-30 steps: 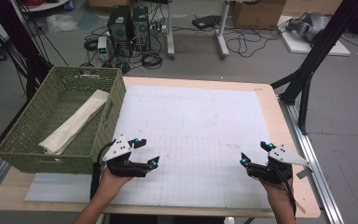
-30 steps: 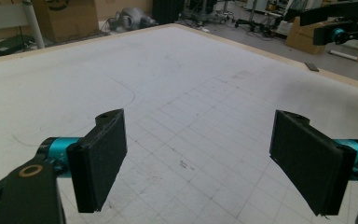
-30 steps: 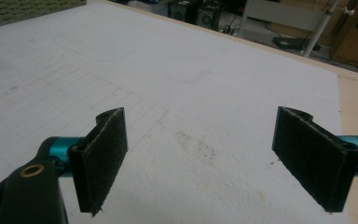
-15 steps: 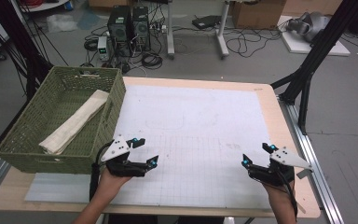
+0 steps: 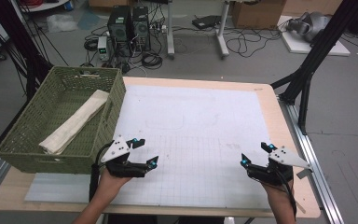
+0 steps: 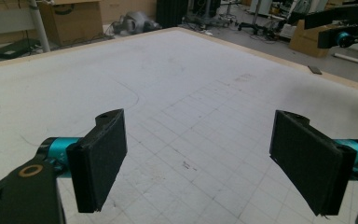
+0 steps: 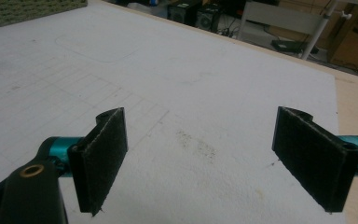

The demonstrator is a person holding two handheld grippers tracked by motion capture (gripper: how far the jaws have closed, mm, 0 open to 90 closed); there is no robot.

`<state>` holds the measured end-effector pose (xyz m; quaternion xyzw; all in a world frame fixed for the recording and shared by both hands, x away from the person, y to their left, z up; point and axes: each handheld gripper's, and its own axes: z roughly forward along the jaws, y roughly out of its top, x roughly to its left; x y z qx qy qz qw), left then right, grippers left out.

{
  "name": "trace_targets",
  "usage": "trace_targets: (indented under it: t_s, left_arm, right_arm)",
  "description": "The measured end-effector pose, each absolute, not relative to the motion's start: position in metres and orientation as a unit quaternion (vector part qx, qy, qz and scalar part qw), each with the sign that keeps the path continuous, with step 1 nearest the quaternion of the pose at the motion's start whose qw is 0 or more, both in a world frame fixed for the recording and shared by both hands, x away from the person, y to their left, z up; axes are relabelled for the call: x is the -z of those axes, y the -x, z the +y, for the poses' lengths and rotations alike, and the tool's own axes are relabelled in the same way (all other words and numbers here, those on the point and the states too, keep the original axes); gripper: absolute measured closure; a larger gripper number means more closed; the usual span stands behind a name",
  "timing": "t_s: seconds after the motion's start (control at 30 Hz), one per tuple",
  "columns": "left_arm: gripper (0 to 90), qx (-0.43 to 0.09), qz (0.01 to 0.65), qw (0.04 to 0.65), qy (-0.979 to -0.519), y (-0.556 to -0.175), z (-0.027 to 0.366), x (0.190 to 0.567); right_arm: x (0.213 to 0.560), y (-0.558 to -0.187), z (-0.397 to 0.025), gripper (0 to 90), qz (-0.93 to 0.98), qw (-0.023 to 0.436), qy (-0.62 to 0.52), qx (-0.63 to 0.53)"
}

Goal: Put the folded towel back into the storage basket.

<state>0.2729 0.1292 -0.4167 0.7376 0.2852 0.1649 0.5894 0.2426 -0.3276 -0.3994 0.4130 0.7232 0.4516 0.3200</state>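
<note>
Now, w/ my left gripper released just beside the basket and my right gripper released well apart from it, I'd lift left over the rim toward the folded cloth lying inside.

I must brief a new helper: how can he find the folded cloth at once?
Look at the green woven basket standing at the table's left edge. The folded cloth lies inside it, stretched diagonally along the bottom. It is pale cream and is all the basket holds.
</note>
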Motion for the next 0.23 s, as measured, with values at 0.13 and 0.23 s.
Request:
trace_targets:
  t_s: [0.13, 0.23]
  left_arm:
    - [19.2, -0.165, 0.285, 0.588, -0.738, -0.2734, 0.1295, 0.4169]
    - [19.2, -0.166, 0.286, 0.588, -0.738, -0.2732, 0.1299, 0.4168]
  right_arm:
    - [0.3996, -0.243, -0.3274, 16.6, 0.724, 0.32, -0.412, -0.451]
    - [0.3999, -0.2435, -0.3276, 16.6, 0.724, 0.319, -0.414, -0.451]
